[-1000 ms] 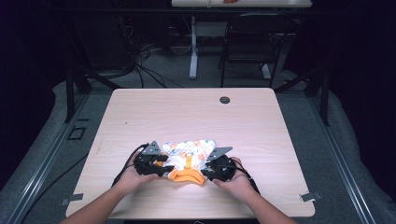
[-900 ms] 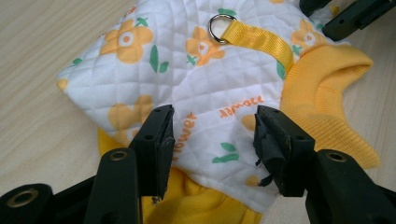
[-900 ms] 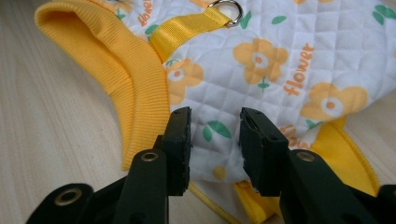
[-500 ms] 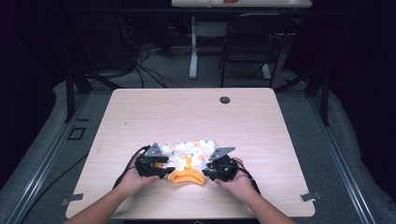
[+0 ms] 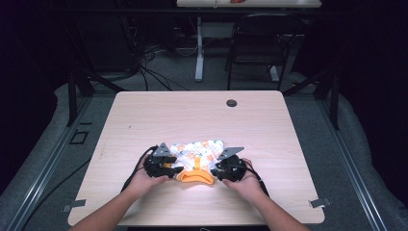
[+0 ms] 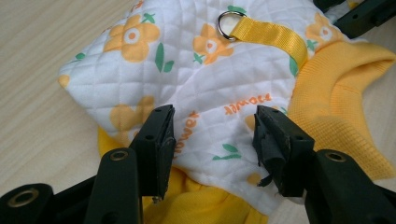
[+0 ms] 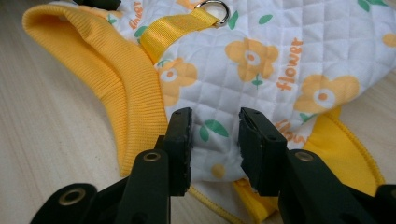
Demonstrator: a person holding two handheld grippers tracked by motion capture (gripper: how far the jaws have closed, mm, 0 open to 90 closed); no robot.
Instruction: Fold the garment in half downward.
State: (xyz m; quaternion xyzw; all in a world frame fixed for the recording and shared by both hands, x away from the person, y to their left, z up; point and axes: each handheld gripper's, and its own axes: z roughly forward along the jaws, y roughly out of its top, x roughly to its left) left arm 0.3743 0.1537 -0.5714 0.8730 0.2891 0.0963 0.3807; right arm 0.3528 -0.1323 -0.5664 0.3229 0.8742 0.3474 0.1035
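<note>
Little has shifted since the earlier frames: both hands stay at the garment's near edge, the cloth slightly more gathered. Left gripper [image 5: 161,165] jaws stand apart over the quilted flower-print pet vest [image 5: 199,153], pads not pressing the cloth. Right gripper [image 5: 227,168] jaws likewise spread, the vest's white edge between them, ungripped. The vest lies at the desk's [image 5: 192,115] near middle, yellow ribbed collar [image 5: 195,175] nearest. Farther off, a yellow strap with metal ring [image 6: 229,23]. Beyond, a dark grommet [image 5: 232,103].
</note>
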